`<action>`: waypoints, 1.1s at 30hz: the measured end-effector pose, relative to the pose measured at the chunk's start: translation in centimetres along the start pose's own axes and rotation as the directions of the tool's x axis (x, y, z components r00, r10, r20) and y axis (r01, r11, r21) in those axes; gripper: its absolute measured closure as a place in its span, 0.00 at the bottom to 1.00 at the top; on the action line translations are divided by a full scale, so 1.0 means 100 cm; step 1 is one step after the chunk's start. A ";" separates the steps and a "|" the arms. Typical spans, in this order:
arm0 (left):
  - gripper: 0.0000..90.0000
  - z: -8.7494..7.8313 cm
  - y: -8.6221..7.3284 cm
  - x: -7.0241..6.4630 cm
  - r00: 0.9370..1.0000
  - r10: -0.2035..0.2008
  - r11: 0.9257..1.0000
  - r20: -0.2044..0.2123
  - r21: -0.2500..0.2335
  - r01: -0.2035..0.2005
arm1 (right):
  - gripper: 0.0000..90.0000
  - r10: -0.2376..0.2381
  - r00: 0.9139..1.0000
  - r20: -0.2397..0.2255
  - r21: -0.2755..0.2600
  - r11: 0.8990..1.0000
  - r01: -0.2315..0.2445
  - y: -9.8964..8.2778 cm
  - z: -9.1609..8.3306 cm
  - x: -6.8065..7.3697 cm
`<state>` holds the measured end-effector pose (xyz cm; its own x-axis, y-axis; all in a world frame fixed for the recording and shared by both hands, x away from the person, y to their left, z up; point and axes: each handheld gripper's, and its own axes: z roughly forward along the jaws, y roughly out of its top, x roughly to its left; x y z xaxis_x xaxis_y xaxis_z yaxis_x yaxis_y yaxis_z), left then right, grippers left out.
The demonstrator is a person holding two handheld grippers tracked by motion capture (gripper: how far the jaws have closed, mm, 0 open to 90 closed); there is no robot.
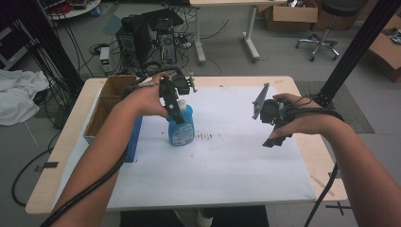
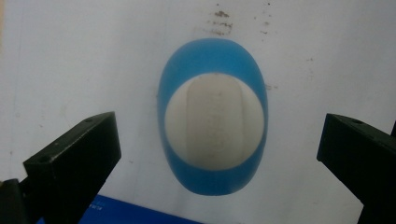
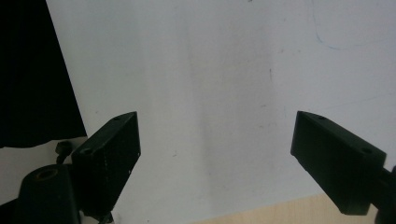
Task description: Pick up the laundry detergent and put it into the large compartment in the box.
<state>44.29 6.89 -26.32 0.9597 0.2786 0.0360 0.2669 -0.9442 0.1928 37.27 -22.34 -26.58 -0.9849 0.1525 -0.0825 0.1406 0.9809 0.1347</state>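
A blue bottle (image 1: pixel 181 126) with a white cap stands upright on the white sheet (image 1: pixel 227 165), left of the table's middle. In the left gripper view I look straight down on the bottle (image 2: pixel 214 126) and its white cap. My left gripper (image 1: pixel 175 105) hangs just above the cap; its jaws (image 2: pixel 219 149) stand wide open on either side of the bottle without touching it. My right gripper (image 1: pixel 276 139) is held over the right part of the sheet, open, with nothing between its jaws (image 3: pixel 215 149) but bare white sheet (image 3: pixel 224 70).
An open cardboard box (image 1: pixel 106 106) sits at the table's left edge, with a blue panel (image 1: pixel 133 139) beside it. The wooden table edge (image 3: pixel 280 210) lies just below the right gripper. Computers, cables and a chair stand on the floor beyond the table.
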 end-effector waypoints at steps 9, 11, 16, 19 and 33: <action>0.00 0.011 0.002 0.001 1.000 -0.003 1.000 0.006 0.028 0.003 | 0.18 -0.012 1.000 -0.001 -0.005 1.000 0.012 0.002 0.002 0.000; 0.00 0.014 0.002 0.001 1.000 0.003 0.999 0.004 0.039 -0.003 | 0.18 -0.010 1.000 -0.003 -0.005 1.000 0.010 0.002 0.003 0.000; 0.00 0.019 0.005 0.002 1.000 0.005 0.999 0.008 0.048 -0.005 | 0.18 -0.010 1.000 -0.003 -0.005 1.000 0.010 0.002 0.004 0.000; 0.00 0.023 0.007 0.003 1.000 0.011 0.998 0.008 0.059 -0.011 | 0.18 -0.010 1.000 -0.003 -0.008 1.000 0.010 0.001 0.004 0.000; 0.03 0.033 0.010 0.004 1.000 0.019 0.996 0.004 0.083 -0.019 | 0.18 0.005 1.000 -0.008 -0.008 1.000 -0.005 -0.003 0.007 -0.002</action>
<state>45.19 5.49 -29.35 0.9650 0.2597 0.0355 0.2545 -0.9608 0.1102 37.49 -22.54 -27.25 -0.9849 0.1567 -0.0734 0.1451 0.9790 0.1434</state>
